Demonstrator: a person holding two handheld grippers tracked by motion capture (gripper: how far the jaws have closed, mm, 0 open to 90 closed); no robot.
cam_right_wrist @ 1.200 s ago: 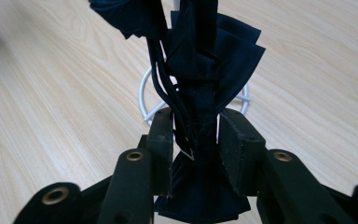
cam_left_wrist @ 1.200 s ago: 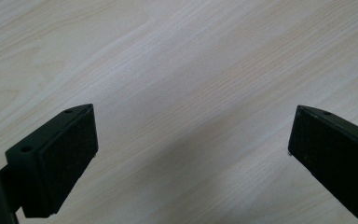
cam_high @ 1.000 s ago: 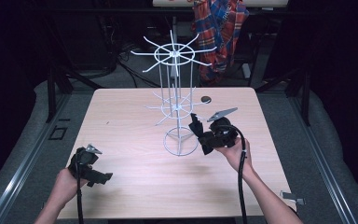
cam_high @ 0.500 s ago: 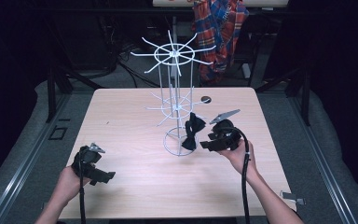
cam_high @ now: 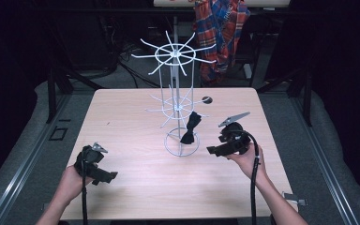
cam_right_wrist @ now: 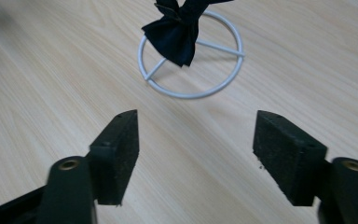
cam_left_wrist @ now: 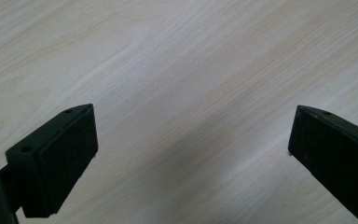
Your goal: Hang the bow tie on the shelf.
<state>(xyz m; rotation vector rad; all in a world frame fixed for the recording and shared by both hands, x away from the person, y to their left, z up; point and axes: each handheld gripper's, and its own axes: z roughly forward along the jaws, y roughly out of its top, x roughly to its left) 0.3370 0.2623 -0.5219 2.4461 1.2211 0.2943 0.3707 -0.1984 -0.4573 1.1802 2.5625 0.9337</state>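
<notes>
Black bow tie (cam_high: 189,129): in the high view it is seen hung on a low arm of the white wire rack (cam_high: 176,104), just ahead of the right gripper (cam_high: 212,150) and to its left, over the rack's ring base.
Right gripper, high view: it is held just beside the ring base, apart from the bow tie, with nothing carried in it.
Left gripper (cam_high: 107,176), high view: it is rested low over the counter (cam_high: 131,122), well apart from the rack, which stands far ahead of it and to its right.
Small dark disc (cam_high: 207,99): it is seen lying on the counter beyond the rack, well ahead of the right gripper.
Left gripper view: the jaws are spread wide and bare wood is seen between them; nothing is grasped.
Right gripper view: the jaws have just been opening and now stand released, with bare counter between the pads (cam_right_wrist: 119,154); the bow tie (cam_right_wrist: 176,29) is seen ahead of them, hanging above the ring base (cam_right_wrist: 190,93) and clear of both pads.
Progress, as judged: the hanging of the bow tie looks done, since it is borne by the rack alone and the grip has been let go.
Left to do, as judged: only the drawing back of the right gripper from the rack, unless further pieces are to be hung.
</notes>
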